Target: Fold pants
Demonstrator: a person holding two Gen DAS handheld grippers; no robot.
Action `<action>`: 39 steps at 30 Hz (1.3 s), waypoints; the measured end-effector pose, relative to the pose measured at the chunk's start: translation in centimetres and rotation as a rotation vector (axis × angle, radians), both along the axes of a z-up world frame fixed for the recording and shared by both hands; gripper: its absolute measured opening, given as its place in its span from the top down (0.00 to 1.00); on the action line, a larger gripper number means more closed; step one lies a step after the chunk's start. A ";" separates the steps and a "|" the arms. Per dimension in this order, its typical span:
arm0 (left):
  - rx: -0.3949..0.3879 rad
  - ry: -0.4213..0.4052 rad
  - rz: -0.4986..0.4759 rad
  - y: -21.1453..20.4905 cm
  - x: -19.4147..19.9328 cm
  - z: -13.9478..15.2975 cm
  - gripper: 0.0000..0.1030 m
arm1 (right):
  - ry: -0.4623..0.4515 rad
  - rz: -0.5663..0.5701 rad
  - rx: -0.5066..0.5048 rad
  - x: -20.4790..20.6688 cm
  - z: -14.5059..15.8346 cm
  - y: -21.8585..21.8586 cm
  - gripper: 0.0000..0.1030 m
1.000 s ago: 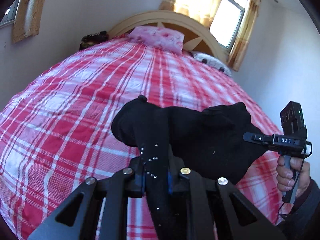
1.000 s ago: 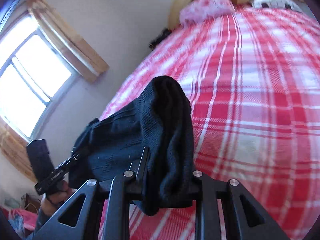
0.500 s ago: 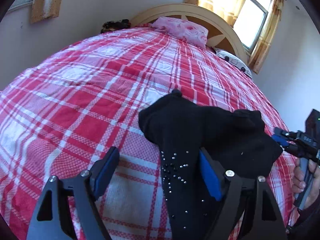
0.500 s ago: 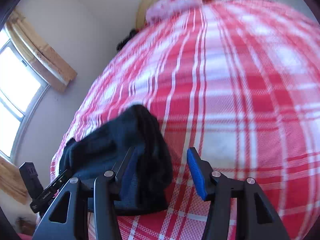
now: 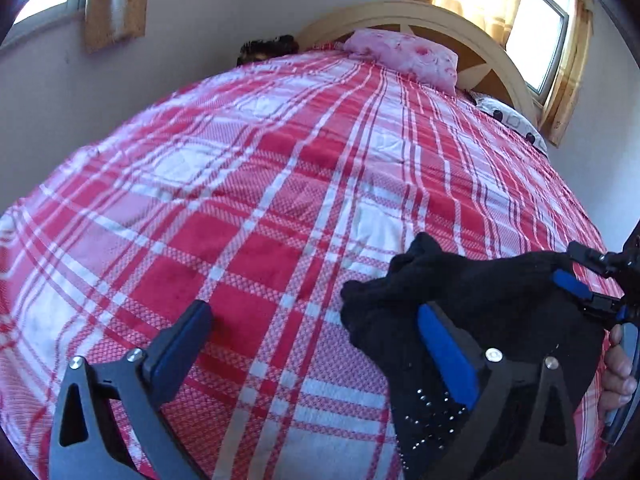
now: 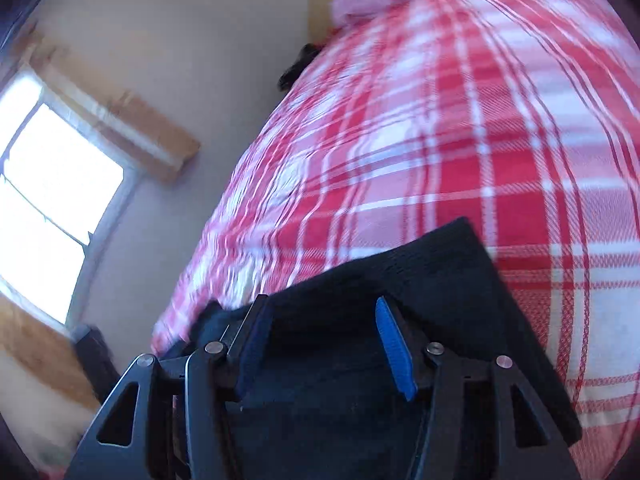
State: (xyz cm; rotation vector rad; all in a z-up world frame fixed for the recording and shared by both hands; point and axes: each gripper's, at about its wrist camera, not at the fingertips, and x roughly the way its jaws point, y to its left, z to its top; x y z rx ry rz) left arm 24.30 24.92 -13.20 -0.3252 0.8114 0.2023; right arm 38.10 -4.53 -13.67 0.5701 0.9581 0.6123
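The black pants (image 5: pixel 492 296) lie bunched on the red plaid bed (image 5: pixel 240 200), at the lower right of the left wrist view. My left gripper (image 5: pixel 312 312) is wide, its jaws still opening, with only bedspread between them. Its right finger (image 5: pixel 444 352) rests over the pants' studded edge. In the right wrist view the pants (image 6: pixel 440 276) spread flat under my right gripper (image 6: pixel 320 308), which is open; the cloth shows between the blue pads, which do not press it. The right gripper (image 5: pixel 592 292) and a hand (image 5: pixel 620 376) also show at the left wrist view's right edge.
A pink pillow (image 5: pixel 400 56) and a spotted white pillow (image 5: pixel 512 120) lie against the curved headboard (image 5: pixel 432 32). A dark bundle (image 5: pixel 268 46) sits at the bed's far left corner. Walls with curtained windows (image 6: pixel 52 200) stand behind and to the left of the bed.
Both grippers were shut on the lifted pants; both jaws have opened and let go. The pants have dropped onto the bed, and both grippers have sunk toward it.
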 end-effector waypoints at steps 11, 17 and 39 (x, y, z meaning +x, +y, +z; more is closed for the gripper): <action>-0.005 -0.164 0.083 -0.9 -6.8 4.3 0.00 | 0.008 -0.163 0.178 -5.7 2.6 -6.5 0.36; 0.092 -0.248 0.039 -5.4 -13.2 7.9 0.00 | -0.118 -0.171 0.027 -13.6 5.2 -7.1 0.35; 0.131 -0.318 -0.108 -11.5 -19.8 10.9 0.00 | -0.354 -0.203 -0.286 -26.3 10.4 -6.0 0.35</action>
